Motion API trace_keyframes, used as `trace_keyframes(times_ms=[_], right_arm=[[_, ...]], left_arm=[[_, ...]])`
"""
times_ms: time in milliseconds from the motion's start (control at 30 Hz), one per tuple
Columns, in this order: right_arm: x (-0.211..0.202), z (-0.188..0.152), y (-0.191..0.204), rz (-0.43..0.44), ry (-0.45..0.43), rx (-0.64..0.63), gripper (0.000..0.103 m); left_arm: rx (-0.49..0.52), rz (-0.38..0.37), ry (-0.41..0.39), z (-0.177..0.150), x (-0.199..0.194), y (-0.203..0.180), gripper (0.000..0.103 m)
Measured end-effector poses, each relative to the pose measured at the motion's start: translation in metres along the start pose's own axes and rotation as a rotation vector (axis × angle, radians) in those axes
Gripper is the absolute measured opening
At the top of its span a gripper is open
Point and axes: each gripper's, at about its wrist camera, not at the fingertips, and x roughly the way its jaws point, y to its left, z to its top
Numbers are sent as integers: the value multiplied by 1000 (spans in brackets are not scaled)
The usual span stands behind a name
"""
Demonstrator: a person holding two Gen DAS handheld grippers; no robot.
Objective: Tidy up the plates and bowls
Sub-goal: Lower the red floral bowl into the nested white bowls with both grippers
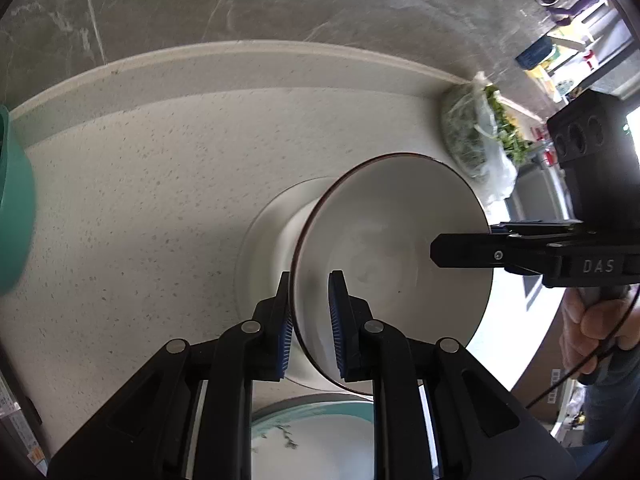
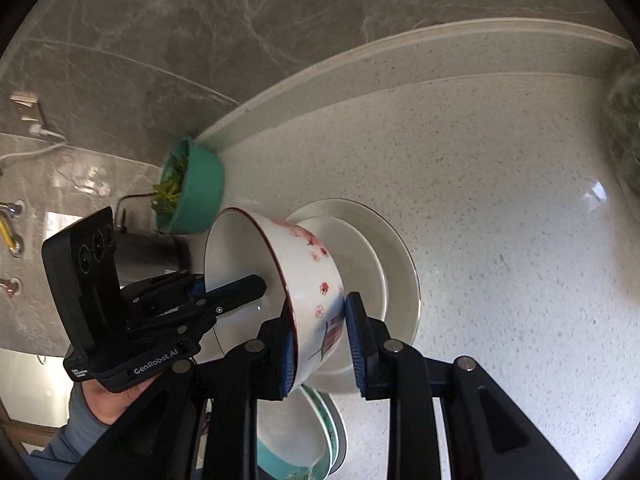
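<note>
A white bowl [image 1: 392,240] with a dark red rim and pink flowers on its outside [image 2: 316,256] hangs tilted over a white plate [image 1: 256,248] [image 2: 376,248] on the speckled counter. My left gripper [image 1: 312,312] is shut on the bowl's near rim, one pad outside and one inside. The right gripper [image 2: 320,340] is shut on the opposite wall of the same bowl. Each gripper also shows in the other's view, the right gripper [image 1: 460,248] with a finger inside the bowl and the left gripper [image 2: 232,286] likewise. Whether the bowl touches the plate I cannot tell.
A teal bowl [image 2: 200,188] [image 1: 12,208] with greens stands by the back ledge. A plastic bag of greens [image 1: 480,140] lies at the counter's far right. Teal-rimmed dishes [image 1: 312,428] [image 2: 296,440] sit under my fingers. A steel pot [image 2: 140,252] and a grey marble wall lie behind.
</note>
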Motion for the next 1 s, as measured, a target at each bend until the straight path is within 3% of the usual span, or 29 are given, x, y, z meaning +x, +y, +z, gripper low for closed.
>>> trace_keyframes(times_ms=[300, 1000], right_arm=[[19, 1, -7, -87, 27, -1, 24], [33, -2, 29, -345, -38, -150, 24]], left_arm=[[15, 27, 29, -7, 19, 10, 15], [40, 67, 32, 3, 41, -19, 16]])
